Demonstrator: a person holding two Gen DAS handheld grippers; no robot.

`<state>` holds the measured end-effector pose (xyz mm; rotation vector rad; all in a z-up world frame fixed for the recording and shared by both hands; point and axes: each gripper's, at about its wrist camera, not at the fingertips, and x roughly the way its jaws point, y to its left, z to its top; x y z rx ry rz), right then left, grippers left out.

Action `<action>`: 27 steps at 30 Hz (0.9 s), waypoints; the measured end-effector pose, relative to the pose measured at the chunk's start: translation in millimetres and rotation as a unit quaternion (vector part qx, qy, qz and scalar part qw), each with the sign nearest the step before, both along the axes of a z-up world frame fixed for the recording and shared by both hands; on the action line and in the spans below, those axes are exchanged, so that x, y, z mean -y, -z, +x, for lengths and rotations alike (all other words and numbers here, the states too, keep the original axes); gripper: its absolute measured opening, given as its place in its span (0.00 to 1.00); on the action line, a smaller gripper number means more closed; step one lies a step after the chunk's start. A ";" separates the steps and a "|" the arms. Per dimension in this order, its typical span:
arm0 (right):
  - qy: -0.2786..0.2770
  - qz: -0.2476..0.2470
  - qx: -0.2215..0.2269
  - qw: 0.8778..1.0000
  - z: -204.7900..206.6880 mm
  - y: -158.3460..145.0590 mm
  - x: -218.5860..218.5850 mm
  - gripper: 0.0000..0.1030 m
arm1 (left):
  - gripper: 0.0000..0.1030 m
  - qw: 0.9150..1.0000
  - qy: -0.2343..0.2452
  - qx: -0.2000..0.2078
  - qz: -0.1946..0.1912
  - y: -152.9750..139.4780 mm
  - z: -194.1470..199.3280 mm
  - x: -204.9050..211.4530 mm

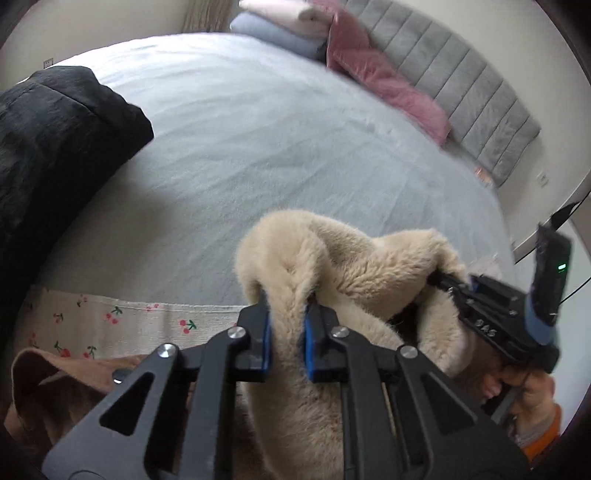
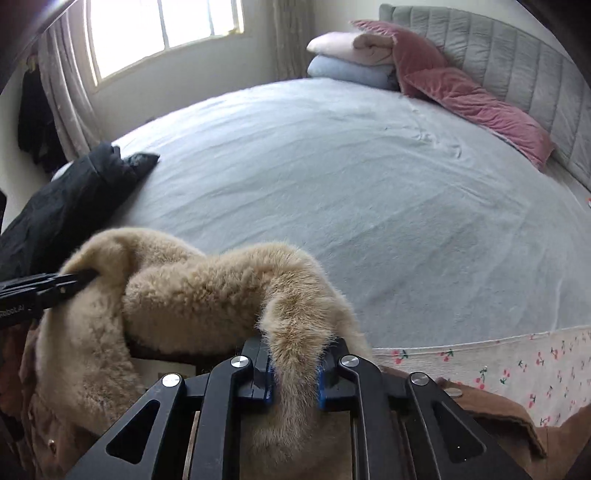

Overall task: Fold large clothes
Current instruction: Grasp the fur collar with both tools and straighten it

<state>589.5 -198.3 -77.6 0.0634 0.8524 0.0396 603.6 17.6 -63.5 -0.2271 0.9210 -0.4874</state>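
A brown coat with a thick beige fleece lining [image 1: 343, 266] [image 2: 192, 291] hangs bunched at the near edge of the bed. My left gripper [image 1: 287, 325] is shut on a ridge of the fleece, its blue pads [image 1: 309, 343] pressing it from both sides. My right gripper [image 2: 294, 369] is shut on another fold of the same fleece. In the left wrist view the right gripper [image 1: 443, 280] shows at the right, buried in the fleece. In the right wrist view the left gripper [image 2: 79, 277] reaches in from the left. The coat's brown outer cloth [image 2: 491, 410] hangs below.
The bed [image 1: 258, 147] [image 2: 351, 184] has a pale grey sheet and a cherry-print side panel [image 2: 517, 369]. A black garment [image 1: 55, 140] [image 2: 66, 206] lies at the left. Folded blankets [image 2: 351, 55] and pink cushions [image 2: 472, 99] rest by the grey headboard [image 2: 517, 55]. A window [image 2: 162, 29] is behind.
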 end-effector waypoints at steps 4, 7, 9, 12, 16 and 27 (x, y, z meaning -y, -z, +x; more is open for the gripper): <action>0.069 0.013 0.051 0.996 0.2 -4.2 6.7 0.13 | 0.15 0.998 -0.035 0.051 -0.030 3.4 -16.8 -10.7; 0.071 -0.009 0.009 0.997 26.1 18.5 -5.8 0.23 | 0.32 0.997 -0.055 0.021 0.046 34.0 -1.0 7.6; 0.075 0.000 0.019 0.997 27.4 18.8 -5.1 0.33 | 0.48 0.996 -0.076 0.028 0.034 31.7 -5.1 2.7; 0.062 0.017 0.026 0.998 14.3 6.5 4.0 0.54 | 0.48 0.996 -0.076 0.048 0.016 10.3 -27.2 -6.9; 0.034 0.045 0.055 0.997 -28.2 -20.8 17.3 0.56 | 0.48 0.995 -0.038 0.090 0.037 -19.1 -61.8 -3.2; 0.009 -0.005 0.000 1.000 -2.0 38.6 -23.0 0.22 | 0.19 0.988 0.022 0.089 0.121 45.8 -41.6 54.3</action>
